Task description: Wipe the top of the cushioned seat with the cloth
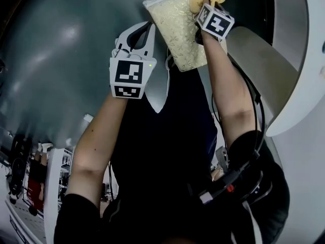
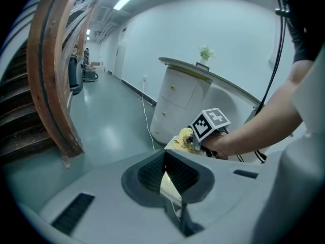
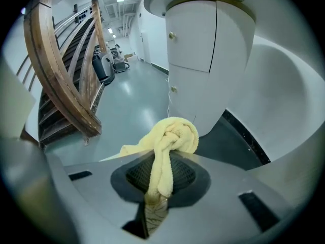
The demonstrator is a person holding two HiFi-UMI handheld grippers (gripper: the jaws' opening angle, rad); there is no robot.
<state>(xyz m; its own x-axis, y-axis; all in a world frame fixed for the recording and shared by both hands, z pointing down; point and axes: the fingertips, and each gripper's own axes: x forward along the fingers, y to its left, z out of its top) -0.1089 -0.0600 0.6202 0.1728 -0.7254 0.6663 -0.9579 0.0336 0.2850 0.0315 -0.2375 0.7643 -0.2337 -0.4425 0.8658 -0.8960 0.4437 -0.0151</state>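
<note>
My right gripper point(image 1: 202, 8) is clamped shut on the bunched yellow cloth point(image 3: 170, 136), which sits at the far end of the cream cushioned seat point(image 1: 177, 32). The left gripper point(image 2: 166, 168) looks closed on the seat's edge. I'd keep that edge pinned, press the cloth flat and drag it toward me in overlapping strokes.

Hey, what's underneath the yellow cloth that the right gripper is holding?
The cloth lies on the cushioned seat, whose cream patterned top shows around it. The patch directly beneath the cloth is covered.
</note>
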